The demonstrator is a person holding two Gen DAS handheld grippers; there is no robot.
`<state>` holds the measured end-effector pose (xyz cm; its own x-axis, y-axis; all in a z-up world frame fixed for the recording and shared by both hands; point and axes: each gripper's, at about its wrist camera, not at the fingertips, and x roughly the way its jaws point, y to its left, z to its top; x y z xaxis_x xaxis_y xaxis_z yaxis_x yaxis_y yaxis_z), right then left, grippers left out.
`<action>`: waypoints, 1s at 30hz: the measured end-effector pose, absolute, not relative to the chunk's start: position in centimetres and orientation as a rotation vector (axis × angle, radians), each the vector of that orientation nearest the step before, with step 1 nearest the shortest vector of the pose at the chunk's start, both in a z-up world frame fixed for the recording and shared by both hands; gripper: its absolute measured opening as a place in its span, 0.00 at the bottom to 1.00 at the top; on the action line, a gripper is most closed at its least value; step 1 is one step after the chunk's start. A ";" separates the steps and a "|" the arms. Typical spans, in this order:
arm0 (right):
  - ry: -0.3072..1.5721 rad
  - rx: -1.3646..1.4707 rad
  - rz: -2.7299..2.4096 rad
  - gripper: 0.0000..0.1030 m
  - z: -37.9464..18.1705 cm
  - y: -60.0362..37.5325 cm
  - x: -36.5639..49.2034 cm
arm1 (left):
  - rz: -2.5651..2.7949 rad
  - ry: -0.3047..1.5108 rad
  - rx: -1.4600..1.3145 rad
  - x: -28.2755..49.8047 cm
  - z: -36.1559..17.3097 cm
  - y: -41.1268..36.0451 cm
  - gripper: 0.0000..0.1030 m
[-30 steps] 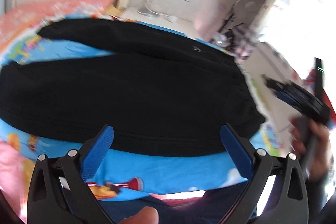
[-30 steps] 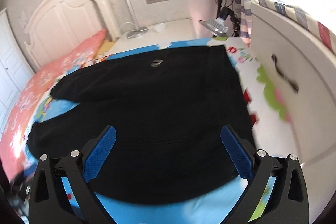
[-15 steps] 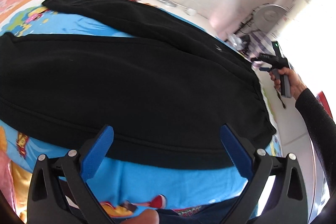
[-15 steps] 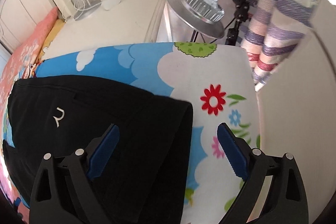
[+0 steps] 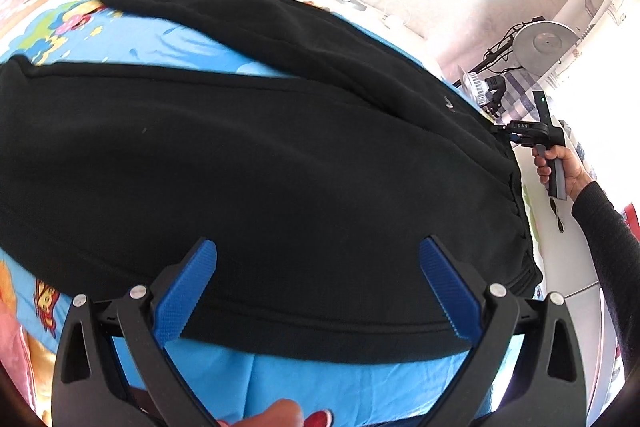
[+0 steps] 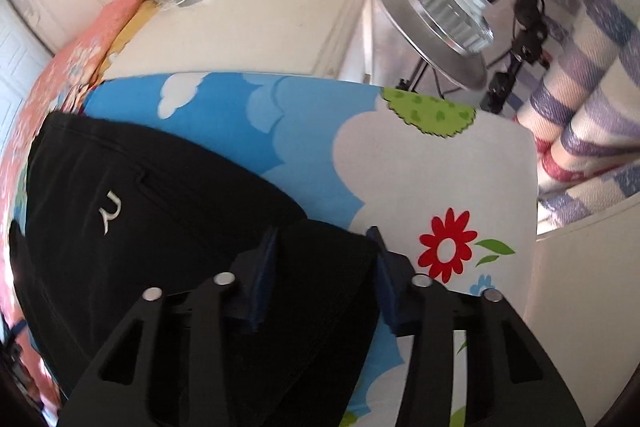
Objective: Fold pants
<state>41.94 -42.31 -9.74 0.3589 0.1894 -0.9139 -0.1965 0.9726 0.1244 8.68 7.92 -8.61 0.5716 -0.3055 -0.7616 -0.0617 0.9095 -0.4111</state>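
The left gripper [image 5: 318, 267], black-framed with blue ribbed pads, stands wide apart and holds nothing; it hovers over the near hem of the black fleece pants [image 5: 248, 163], whose edge runs just beneath its fingertips. The right gripper [image 6: 324, 259] has its blue-padded fingers narrowed, partly closed, straddling the corner of the waistband of the same pants [image 6: 168, 227], with cloth lying between the fingers; whether the pads already pinch the fabric cannot be told. The pants lie spread flat on a bright blue cartoon-print bed sheet [image 5: 332, 383] with clouds and a red flower, legs running away to the left, a small white logo near the waist. In the left wrist view the person's right hand [image 5: 558, 167] grips the other tool's handle at the far waist corner, the black-sleeved forearm reaching in from the right. A silver studio lamp [image 6: 444, 23] stands beyond the bed corner, beside a striped purple-and-white curtain [image 6: 592, 115].
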 end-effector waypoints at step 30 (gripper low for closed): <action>0.742 0.040 0.376 0.32 -4.6 -29.4 8.1 | -0.642 1.250 -1.133 25.7 -14.2 -2.4 0.57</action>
<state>8.15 -29.35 -4.59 0.6735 0.3476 -0.6523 -0.3199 0.9327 0.1667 25.72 -2.38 -14.23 0.2530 -0.8815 -0.3987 -0.1898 0.3588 -0.9139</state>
